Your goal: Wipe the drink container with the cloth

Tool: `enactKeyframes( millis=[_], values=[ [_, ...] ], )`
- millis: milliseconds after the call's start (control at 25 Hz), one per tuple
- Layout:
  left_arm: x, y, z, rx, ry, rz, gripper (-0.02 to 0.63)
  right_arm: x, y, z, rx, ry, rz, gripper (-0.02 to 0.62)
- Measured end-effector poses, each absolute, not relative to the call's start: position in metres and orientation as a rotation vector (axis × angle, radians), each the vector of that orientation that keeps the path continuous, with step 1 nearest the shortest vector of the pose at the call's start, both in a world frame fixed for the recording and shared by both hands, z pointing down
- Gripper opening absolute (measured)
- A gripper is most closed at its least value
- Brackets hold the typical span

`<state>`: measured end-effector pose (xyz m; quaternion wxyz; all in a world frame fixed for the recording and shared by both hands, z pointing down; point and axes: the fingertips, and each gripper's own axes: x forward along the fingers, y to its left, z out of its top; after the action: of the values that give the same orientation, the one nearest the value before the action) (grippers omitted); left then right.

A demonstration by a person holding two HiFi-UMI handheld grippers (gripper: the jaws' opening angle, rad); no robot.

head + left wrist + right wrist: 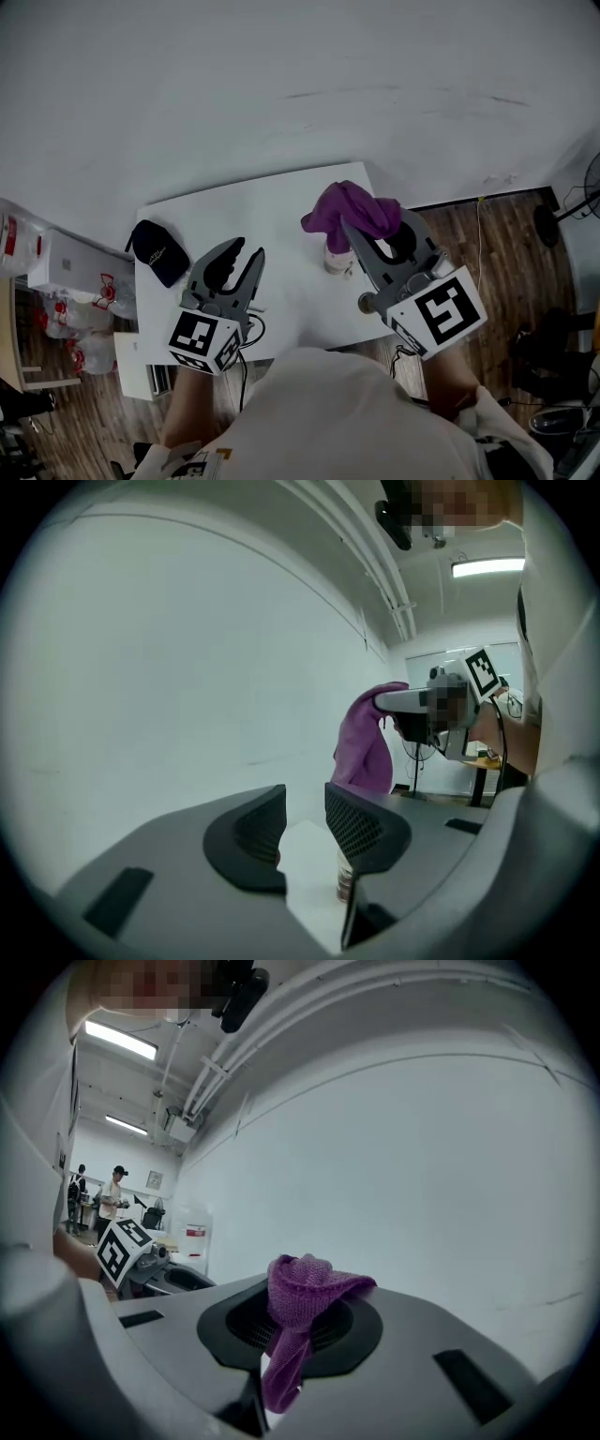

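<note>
A small drink container [337,262] stands upright on the white table [281,206], right of its middle. My right gripper [373,221] is shut on a purple cloth [349,210] that hangs just above the container's top. In the right gripper view the cloth [298,1309] bunches between the jaws and trails down. My left gripper [249,249] hovers over the table left of the container, its jaws a little apart with nothing between them. The left gripper view shows those jaws [306,799], the container [346,880] partly behind the right one, and the cloth [367,747] beyond.
A black cap [158,251] lies at the table's left edge. White boxes and packages [58,274] sit on the wooden floor [497,244] to the left. A white wall runs behind the table. A person [114,1196] stands far off in the right gripper view.
</note>
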<state>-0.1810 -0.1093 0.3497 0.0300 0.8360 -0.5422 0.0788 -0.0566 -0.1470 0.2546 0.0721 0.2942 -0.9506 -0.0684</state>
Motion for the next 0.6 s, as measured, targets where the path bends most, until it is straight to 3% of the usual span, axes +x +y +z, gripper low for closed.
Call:
enactKeyframes(
  millis=[280,360,600],
  values=[
    [-0.232,-0.084,0.285,2.524,-1.906,0.111,0.102,-0.084,-0.118,0.214,0.819,-2.944,-0.328,0.069],
    [-0.248,-0.075,0.272,2.495,-1.977,0.097,0.056,-0.092,-0.112,0.206,0.803,-2.978,-0.337,0.069],
    [-0.275,-0.054,0.264,2.453,-2.078,0.171,0.035,-0.111,-0.098,0.204,0.739,-3.018,-0.33,0.068]
  ],
)
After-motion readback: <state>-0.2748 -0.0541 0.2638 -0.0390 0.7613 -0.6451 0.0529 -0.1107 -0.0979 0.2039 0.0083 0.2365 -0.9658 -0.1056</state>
